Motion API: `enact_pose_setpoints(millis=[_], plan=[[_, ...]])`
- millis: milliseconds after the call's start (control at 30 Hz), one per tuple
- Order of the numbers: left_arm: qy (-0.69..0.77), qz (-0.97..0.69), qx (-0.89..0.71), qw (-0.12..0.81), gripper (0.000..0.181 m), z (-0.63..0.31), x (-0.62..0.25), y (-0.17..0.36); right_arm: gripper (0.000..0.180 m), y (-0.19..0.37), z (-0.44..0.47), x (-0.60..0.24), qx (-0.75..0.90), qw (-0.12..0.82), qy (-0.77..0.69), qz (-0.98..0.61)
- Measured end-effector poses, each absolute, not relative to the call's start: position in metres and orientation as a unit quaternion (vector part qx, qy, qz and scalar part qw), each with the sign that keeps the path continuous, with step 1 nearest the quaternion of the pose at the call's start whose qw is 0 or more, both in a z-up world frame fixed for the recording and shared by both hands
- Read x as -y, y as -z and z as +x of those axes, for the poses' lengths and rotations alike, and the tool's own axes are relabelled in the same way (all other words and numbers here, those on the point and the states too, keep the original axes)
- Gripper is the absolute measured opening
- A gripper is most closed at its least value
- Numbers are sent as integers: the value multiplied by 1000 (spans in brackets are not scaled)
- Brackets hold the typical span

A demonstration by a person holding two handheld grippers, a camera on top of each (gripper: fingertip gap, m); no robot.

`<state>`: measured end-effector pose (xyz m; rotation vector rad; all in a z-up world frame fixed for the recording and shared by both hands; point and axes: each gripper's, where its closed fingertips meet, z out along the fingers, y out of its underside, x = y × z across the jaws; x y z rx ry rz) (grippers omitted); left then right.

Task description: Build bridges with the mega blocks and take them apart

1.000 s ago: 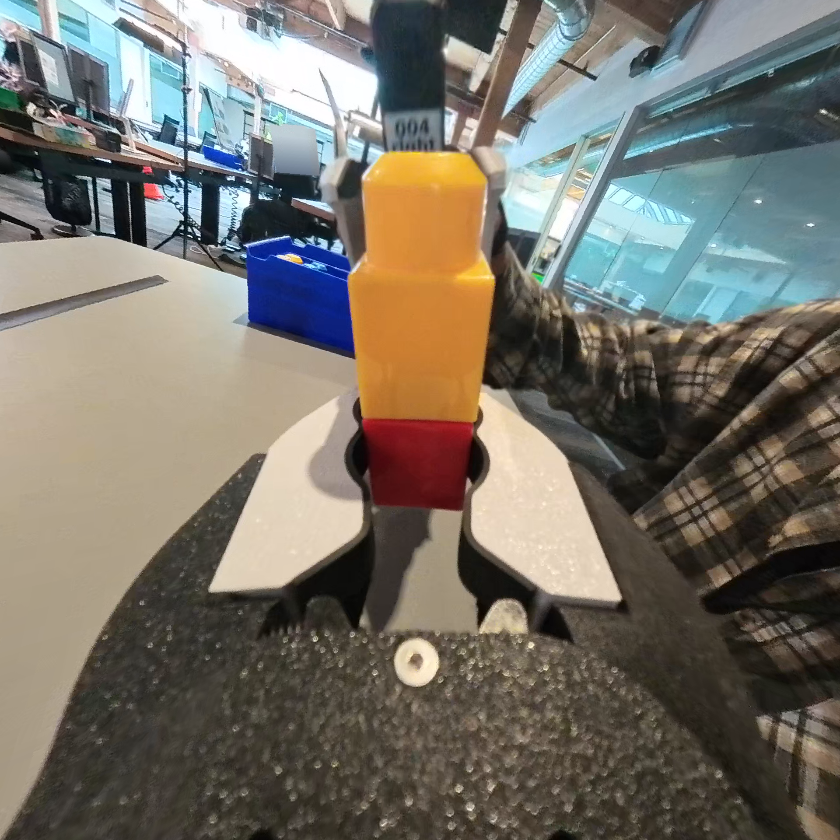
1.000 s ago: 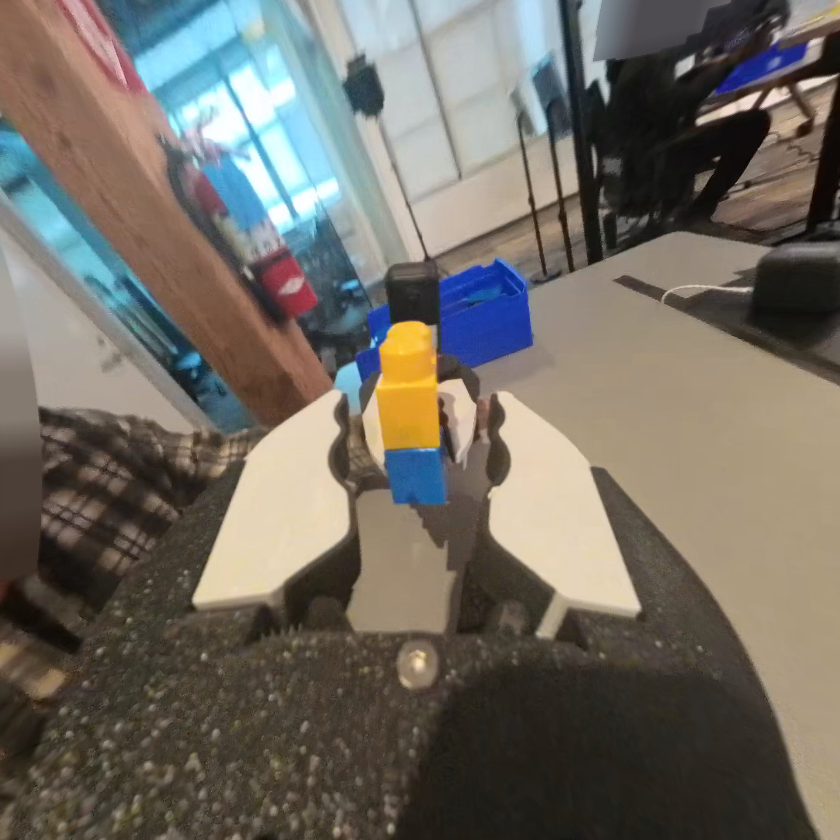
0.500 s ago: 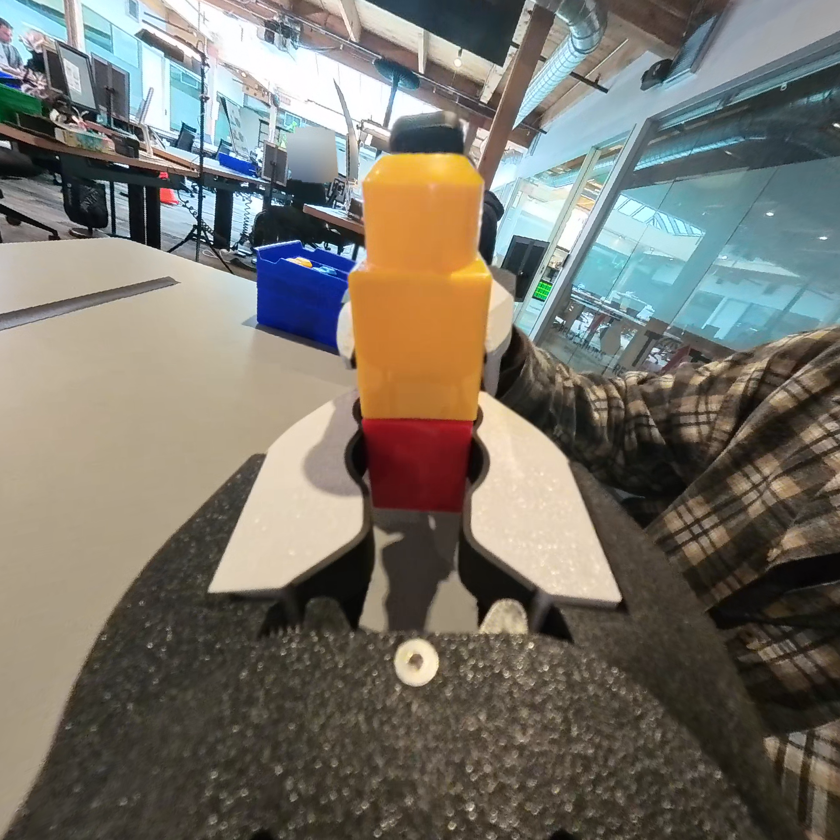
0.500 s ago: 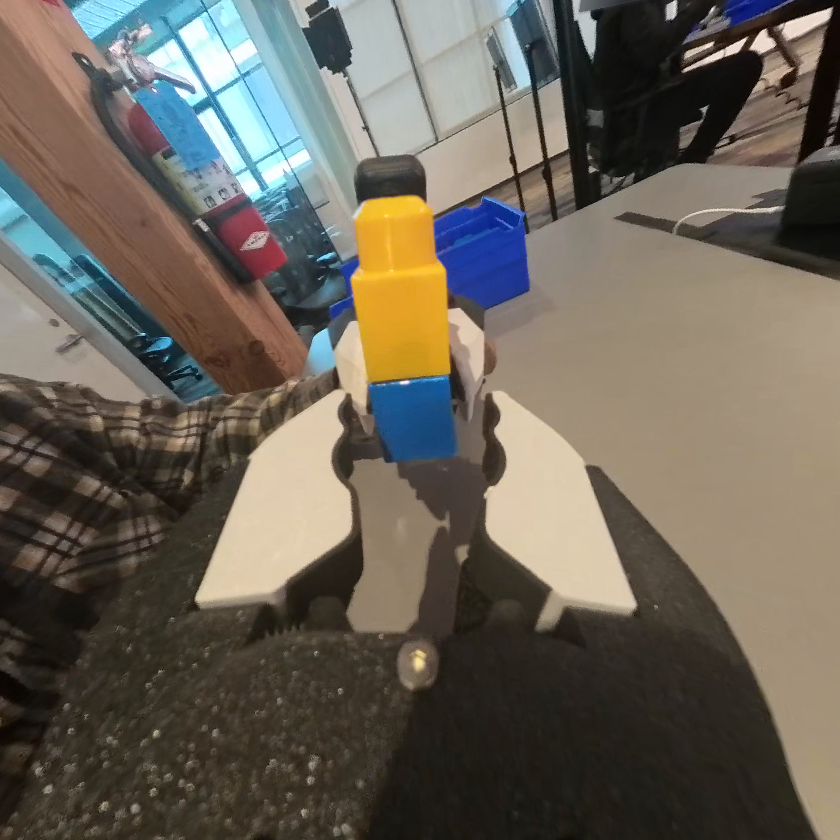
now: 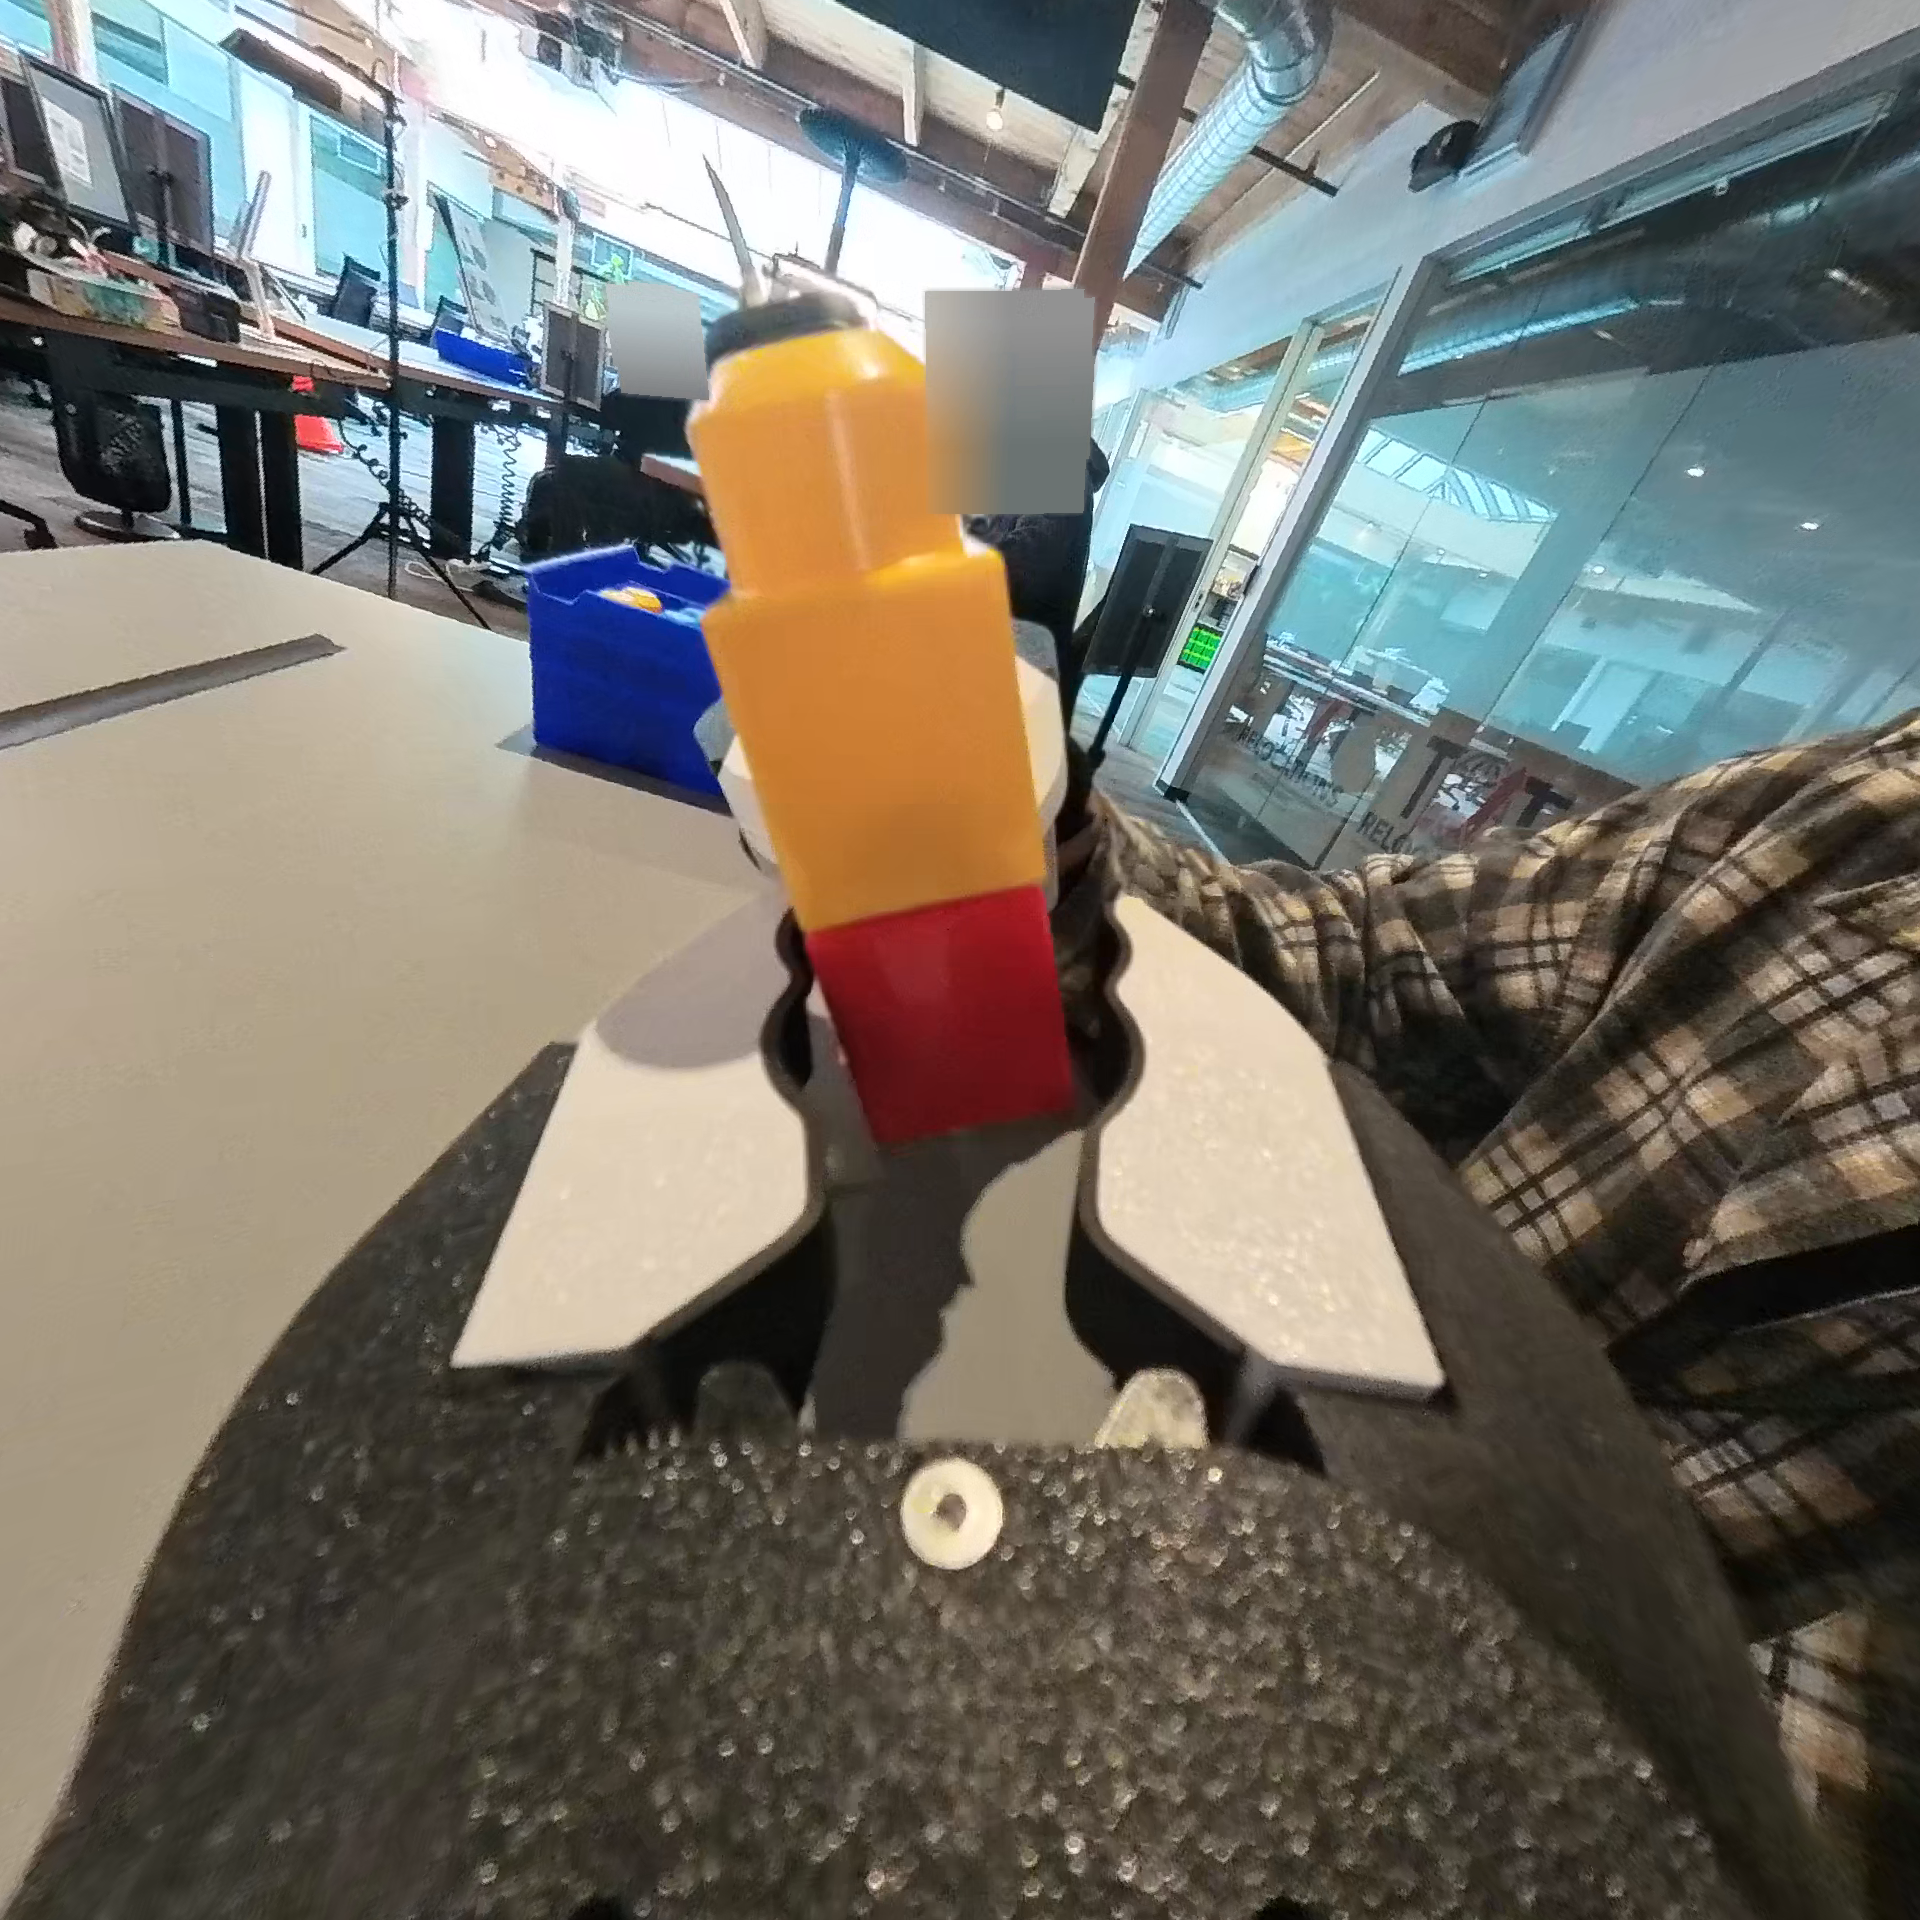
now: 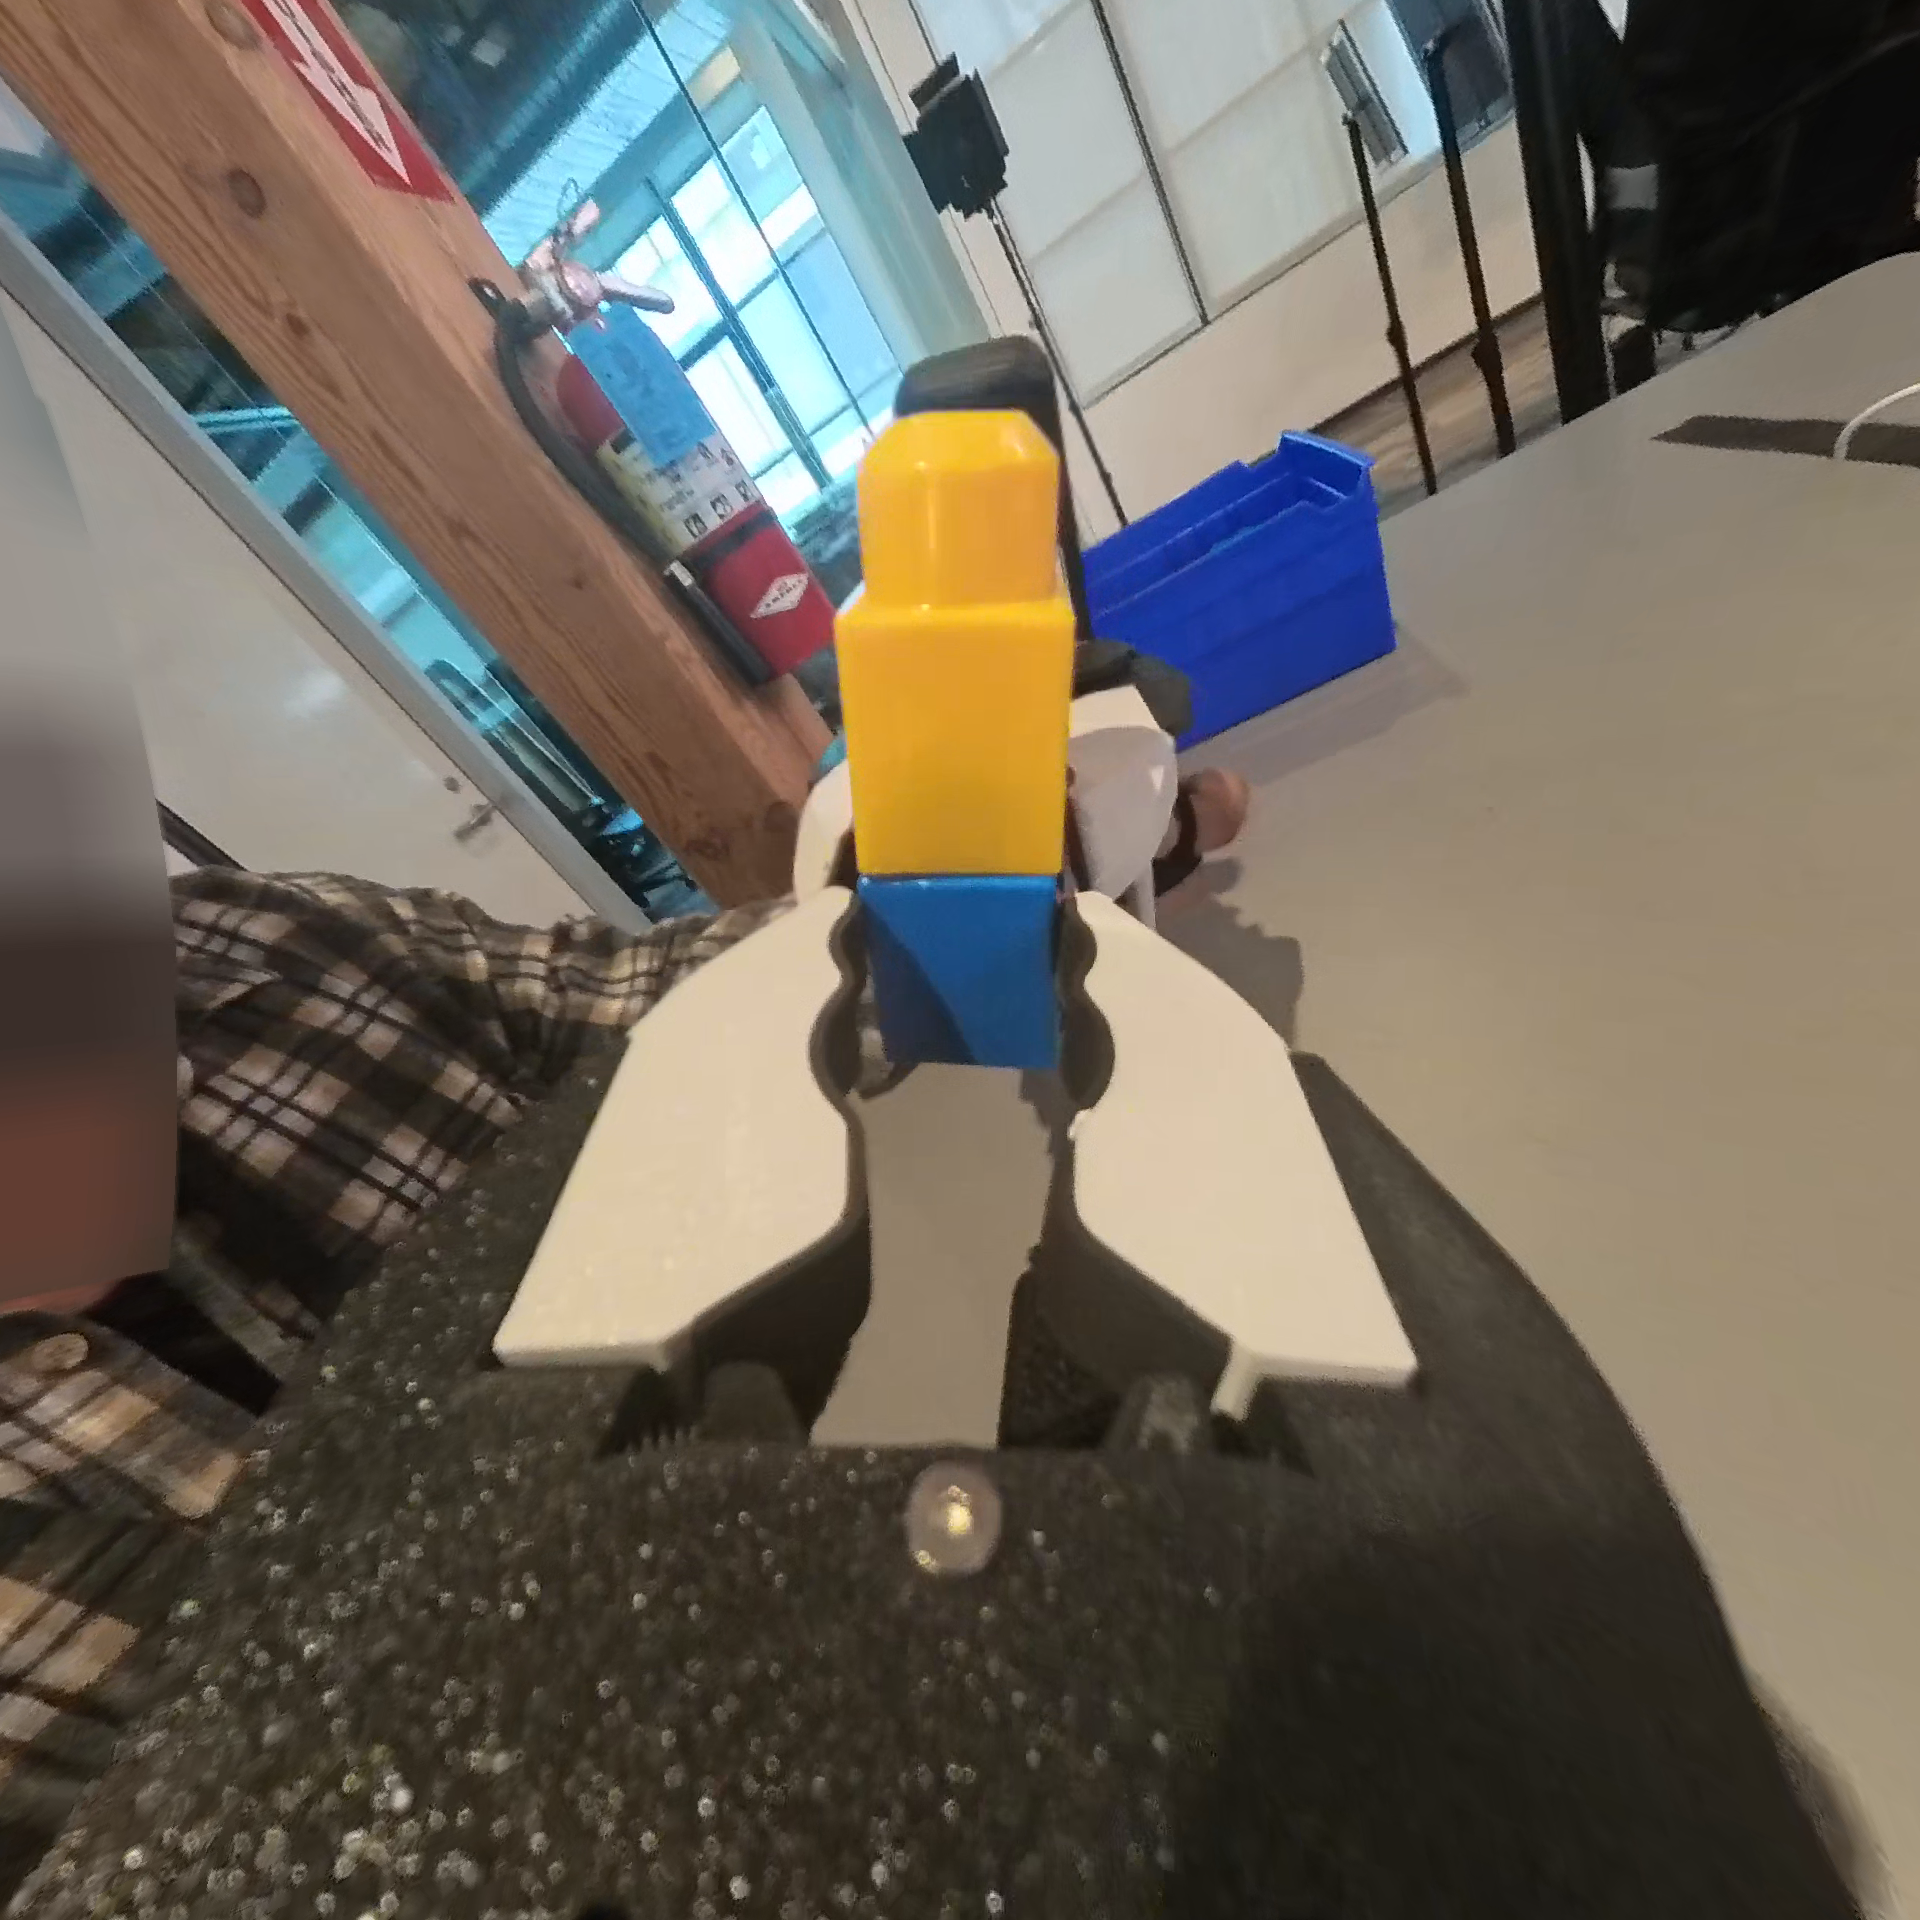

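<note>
A long yellow block is seen end-on, with a red block under its near end in the left wrist view. My left gripper is shut on the red block. In the right wrist view the same yellow block has a blue block under its near end, and my right gripper is shut on that blue block. The two grippers face each other and hold the bridge above the grey table. The right gripper's white fingers show behind the yellow block. The bridge leans left in the left wrist view.
A blue bin stands on the table behind the bridge, and it also shows in the right wrist view. A person's plaid sleeves reach in beside the grippers. A wooden post with a fire extinguisher stands off the table. Less than 4 cm separates the two grippers' tips.
My right gripper has moved up to the bridge and closed on the blue block. In the left wrist view the bridge has tipped from upright to leaning left.
</note>
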<state>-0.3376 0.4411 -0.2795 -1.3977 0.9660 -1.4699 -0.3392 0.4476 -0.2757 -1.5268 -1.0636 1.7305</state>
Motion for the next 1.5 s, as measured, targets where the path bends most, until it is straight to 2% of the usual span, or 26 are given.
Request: enact_pose_setpoints(millis=[133, 333, 500, 667, 733, 933, 1067, 1233, 1333, 1467, 1500], plan=[[595, -560, -376, 436, 51, -340, -444, 278, 35, 276, -336, -446, 391, 277, -671, -566], [580, -566, -387, 440, 40, -341, -443, 281, 35, 283, -338, -444, 405, 278, -659, -569], [595, -562, -369, 440, 38, -341, -444, 279, 35, 279, -337, -447, 446, 342, -623, -545], [610, -565, -359, 425, 38, -344, -445, 280, 59, 272, -319, -460, 521, 484, -487, -506], [608, -567, -361, 424, 38, -344, -446, 282, 72, 274, -311, -463, 561, 511, -423, -495], [551, -565, -420, 447, 38, -340, -442, 293, 85, 255, -297, -466, 586, 432, -415, -545], [511, -571, -454, 455, 38, -334, -441, 305, 73, 240, -296, -461, 618, 364, -412, -562], [482, -579, -474, 457, 37, -331, -442, 315, 42, 238, -301, -455, 633, 266, -405, -603], [471, -578, -481, 461, 37, -330, -441, 316, 51, 244, -306, -458, 637, 232, -390, -623], [461, -573, -487, 472, 38, -328, -440, 314, 48, 258, -316, -456, 638, 163, -384, -647], [462, -570, -484, 476, 38, -328, -440, 312, 41, 263, -317, -454, 640, 139, -382, -652]])
